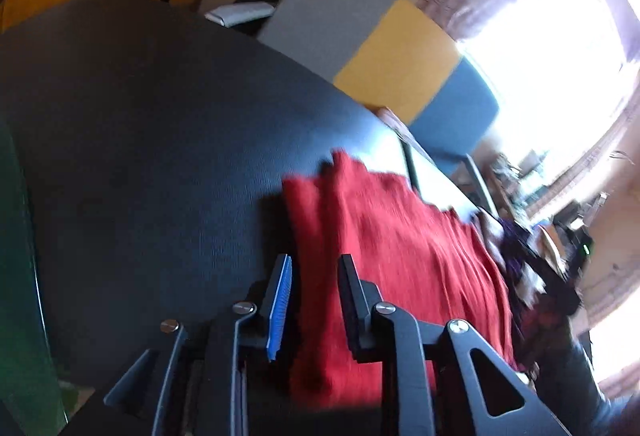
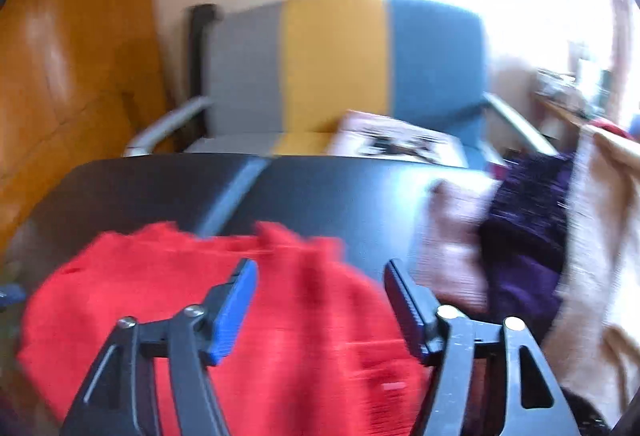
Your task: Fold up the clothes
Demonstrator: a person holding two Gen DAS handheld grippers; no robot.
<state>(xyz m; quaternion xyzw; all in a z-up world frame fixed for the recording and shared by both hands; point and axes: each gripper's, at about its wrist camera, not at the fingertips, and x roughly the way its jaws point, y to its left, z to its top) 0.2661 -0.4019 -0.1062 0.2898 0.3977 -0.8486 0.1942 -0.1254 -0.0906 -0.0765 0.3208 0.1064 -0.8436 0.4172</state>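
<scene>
Fingers of both grippers are standing apart, grasping nothing: left gripper (image 1: 314, 300) at lower centre, right gripper (image 2: 320, 306) likewise. Red garment (image 2: 280, 316) is lying on the black desk (image 1: 160, 136), filling the lower frame, its far edge rumpled. It is looking like soft ribbed knit, light and limp, likely sagging when lifted; a hem or corner is offering the surest hold. Purple and cream clothes (image 2: 524, 228) are lying at right. Beyond, a striped chair (image 2: 340, 64) is standing.
</scene>
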